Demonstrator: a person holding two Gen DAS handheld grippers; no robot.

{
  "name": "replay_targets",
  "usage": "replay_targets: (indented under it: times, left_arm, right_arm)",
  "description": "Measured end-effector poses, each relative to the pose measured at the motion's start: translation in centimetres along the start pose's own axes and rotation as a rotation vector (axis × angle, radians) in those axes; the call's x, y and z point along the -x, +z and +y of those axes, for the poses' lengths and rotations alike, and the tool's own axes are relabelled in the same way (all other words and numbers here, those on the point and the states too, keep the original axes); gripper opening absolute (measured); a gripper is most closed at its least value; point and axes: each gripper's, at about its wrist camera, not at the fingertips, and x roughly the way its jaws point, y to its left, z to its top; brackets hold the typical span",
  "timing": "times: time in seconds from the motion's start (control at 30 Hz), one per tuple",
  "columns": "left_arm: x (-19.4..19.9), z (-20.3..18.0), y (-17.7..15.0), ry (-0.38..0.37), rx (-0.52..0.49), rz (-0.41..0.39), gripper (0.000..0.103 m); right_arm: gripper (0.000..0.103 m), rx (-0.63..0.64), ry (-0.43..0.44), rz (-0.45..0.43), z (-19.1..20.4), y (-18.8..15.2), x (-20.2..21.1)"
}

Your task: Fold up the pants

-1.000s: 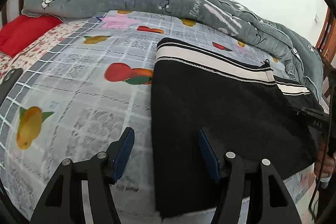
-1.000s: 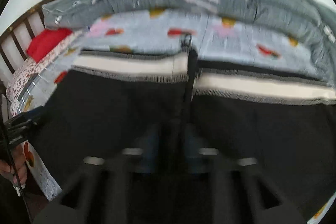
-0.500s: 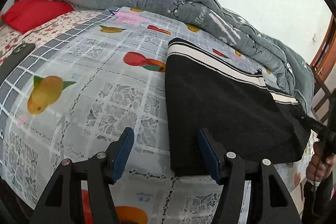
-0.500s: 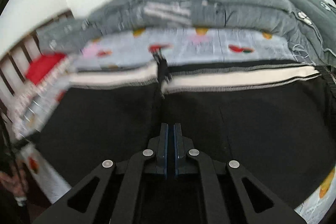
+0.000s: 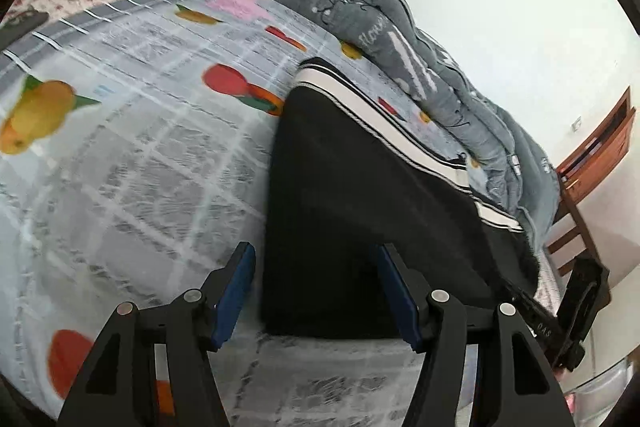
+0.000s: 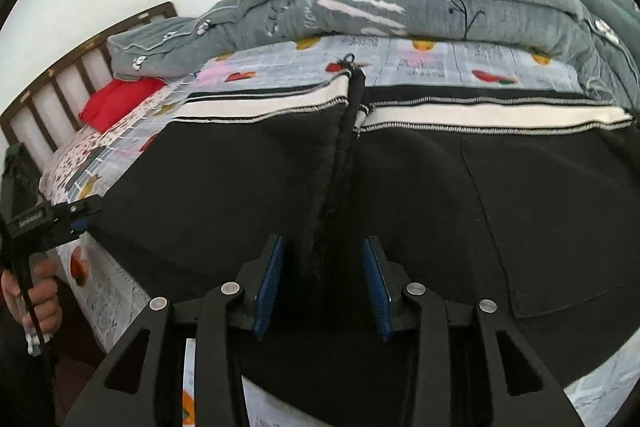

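The right gripper (image 6: pixel 324 283) has just been opening; its blue pads now stand apart on either side of a raised ridge of black cloth, and they do not seem to press it. This ridge runs up the middle of the pants (image 6: pixel 460 195) to the striped waistband (image 6: pixel 480 115). The left gripper (image 5: pixel 316 293) is open too and holds nothing — the near left corner of the pants lies under the gap between its pads.

The pants lie flat on the fruit-printed bed sheet (image 5: pixel 132 155), near the front edge of the bed, with the waistband toward the grey blanket (image 6: pixel 400 7). In my judgement one fold is already made, because two striped bands meet at the ridge, and the cloth was just set down. At least one more fold is probably left, and some smoothing.

The right view shows the ridge, a sewn pocket (image 6: pixel 560 227) and the person's hand (image 6: pixel 36 291) on the left tool. The left view shows none of these — it gives instead the straight left edge of the pants and wooden furniture (image 5: pixel 600 151) by the wall.
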Motion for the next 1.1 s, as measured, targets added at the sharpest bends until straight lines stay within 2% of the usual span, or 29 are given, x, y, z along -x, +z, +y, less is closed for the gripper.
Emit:
replay_targets:
  times: [0.07, 0.17, 0.37, 0.47, 0.57, 0.6, 0.77, 0.83, 0.9, 0.93, 0.97, 1.1]
  left_arm:
    - [-0.9, -0.2, 0.3, 0.001, 0.019, 0.002, 0.063]
    - [-2.2, -0.5, 1.3, 0.001, 0.034, -0.012, 0.066]
    - [-2.6, -0.5, 1.8, -0.012, 0.065, -0.005, 0.066]
    - [-1.3, -0.3, 0.2, -0.05, 0.09, -0.003, 0.066]
    - [-0.2, -0.2, -1.4, -0.121, 0.106, 0.001, 0.066]
    - [-0.2, -0.3, -1.6, -0.123, 0.11, -0.003, 0.066]
    - [-1.9, -0.6, -0.2, -0.13, 0.188, -0.014, 0.067]
    - [-2.5, -1.1, 0.1, -0.104, 0.187, -0.03, 0.067]
    - [-2.6, -1.9, -0.2, -0.07, 0.155, -0.047, 0.067]
    - [-2.5, -2.1, -0.4, -0.057, 0.136, -0.055, 0.066]
    - [-2.3, -2.2, -0.8, -0.052, 0.124, -0.057, 0.066]
    - [-1.5, -2.5, -1.8, 0.0, 0.1, -0.078, 0.05]
  right_arm:
    - [0.04, 0.007, 0.014, -0.015, -0.3, -0.3, 0.7]
    - [0.041, -0.014, -0.018, -0.045, -1.4, -0.2, 2.0]
    - [0.041, -0.051, -0.226, -0.092, -5.7, 0.0, 3.4]
    - [0.037, -0.071, -0.218, -0.036, -7.9, -0.4, 3.2]
    - [0.038, -0.088, -0.205, -0.043, -9.3, -1.3, 3.6]
    - [0.038, -0.093, -0.199, -0.04, -9.5, -1.4, 3.5]
    - [0.038, -0.12, -0.17, -0.041, -9.4, -1.3, 3.5]
    - [0.039, -0.109, -0.179, -0.042, -9.1, -1.5, 3.6]
    - [0.043, -0.094, -0.209, -0.043, -9.1, -1.8, 3.6]
    - [0.049, -0.091, -0.227, -0.045, -9.3, -1.9, 3.6]
    - [0.05, -0.09, -0.245, -0.045, -9.6, -2.0, 3.6]
    - [0.05, -0.085, -0.289, -0.036, -10.6, -2.0, 3.2]
